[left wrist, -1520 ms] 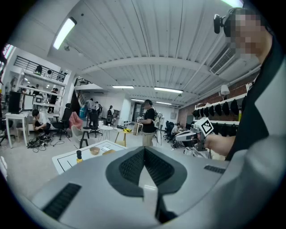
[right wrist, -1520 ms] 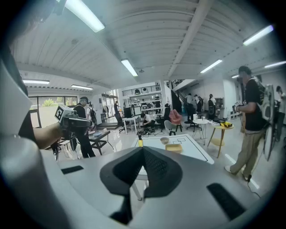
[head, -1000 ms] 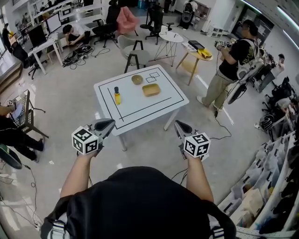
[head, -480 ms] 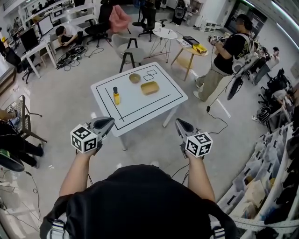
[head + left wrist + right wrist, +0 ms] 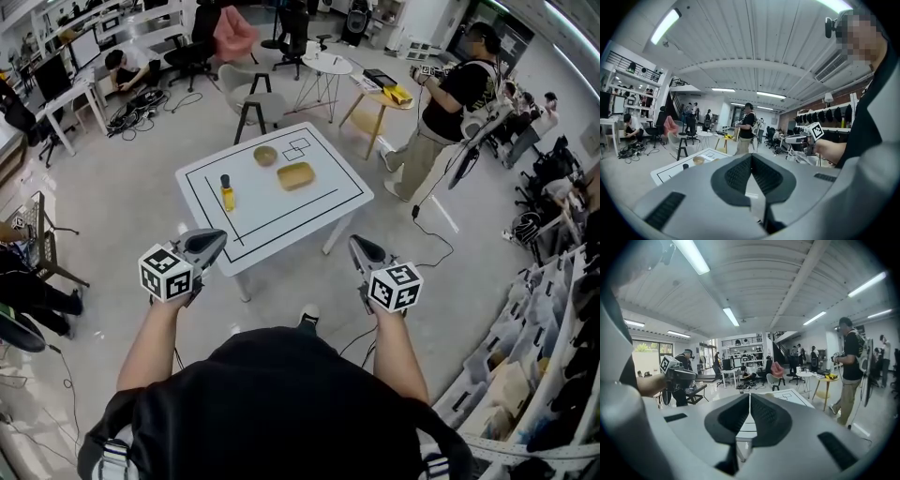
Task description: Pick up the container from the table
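At the far left a seated person [image 5: 120,64] bends over a desk [image 5: 75,97], and a tangle of cables [image 5: 141,108] lies on the floor beside it. Nearer the camera, the left claw [image 5: 217,240] is held out over bare floor, short of the table's near edge. Its jaws are pressed together with nothing between them.

The white table [image 5: 309,220], marked with black lines, stands ahead of both claws. On its left part a yellow bottle [image 5: 226,193] with a dark cap stands upright, the closest of the three things to the left claw. Further back a round bowl [image 5: 265,156] sits near the far edge. Just to its right, and apart from it, lies the container [image 5: 295,175], a flat yellow box resting on the table top inside the black lines. Only bare table top lies between the container and the near edge; the bottle stands well off to its left.

Behind the table are a grey chair [image 5: 253,103], a small round white table [image 5: 328,66] and a wooden side table [image 5: 384,98].

The right claw [image 5: 358,246] hangs over the floor off the table's near right corner, its jaws closed and empty. The tip of a shoe [image 5: 309,314] shows between the two arms. To the right a standing person [image 5: 450,103] in a dark top holds a device near the wooden side table. Shelves [image 5: 553,319] with bins line the far right.
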A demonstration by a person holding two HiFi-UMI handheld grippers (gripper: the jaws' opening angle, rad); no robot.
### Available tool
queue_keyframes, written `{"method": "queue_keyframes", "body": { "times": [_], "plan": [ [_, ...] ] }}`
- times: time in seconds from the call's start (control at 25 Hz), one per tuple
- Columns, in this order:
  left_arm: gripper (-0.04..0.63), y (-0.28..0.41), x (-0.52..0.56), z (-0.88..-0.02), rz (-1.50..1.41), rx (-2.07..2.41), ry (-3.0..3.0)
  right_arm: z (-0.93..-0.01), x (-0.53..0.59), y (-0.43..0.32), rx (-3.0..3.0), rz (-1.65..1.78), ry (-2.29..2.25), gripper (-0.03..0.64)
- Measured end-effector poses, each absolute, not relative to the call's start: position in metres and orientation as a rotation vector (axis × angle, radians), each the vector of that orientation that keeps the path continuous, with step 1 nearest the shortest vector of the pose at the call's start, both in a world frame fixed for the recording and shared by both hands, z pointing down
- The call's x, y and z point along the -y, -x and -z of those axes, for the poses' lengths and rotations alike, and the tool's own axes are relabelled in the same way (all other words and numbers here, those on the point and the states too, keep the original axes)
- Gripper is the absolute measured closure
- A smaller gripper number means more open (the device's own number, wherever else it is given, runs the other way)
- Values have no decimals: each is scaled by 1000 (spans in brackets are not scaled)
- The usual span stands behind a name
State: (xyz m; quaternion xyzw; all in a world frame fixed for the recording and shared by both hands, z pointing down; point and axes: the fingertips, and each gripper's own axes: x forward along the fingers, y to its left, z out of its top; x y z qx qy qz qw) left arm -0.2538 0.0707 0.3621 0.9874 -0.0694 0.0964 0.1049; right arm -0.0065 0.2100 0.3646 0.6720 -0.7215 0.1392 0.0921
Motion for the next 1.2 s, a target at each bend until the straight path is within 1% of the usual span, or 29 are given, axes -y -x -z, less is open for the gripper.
{"method": "queue_keyframes", "body": {
  "times": [0.6,1.2],
  "plan": [
    [585,212,-45,-375,-320,264,-2891,-388,-164,-39,2170,-452,-1910,606],
    [585,156,-10,-388,-353,330,-2864,-409,-116,-97,2203,-509,-1855,606]
  ]
}}
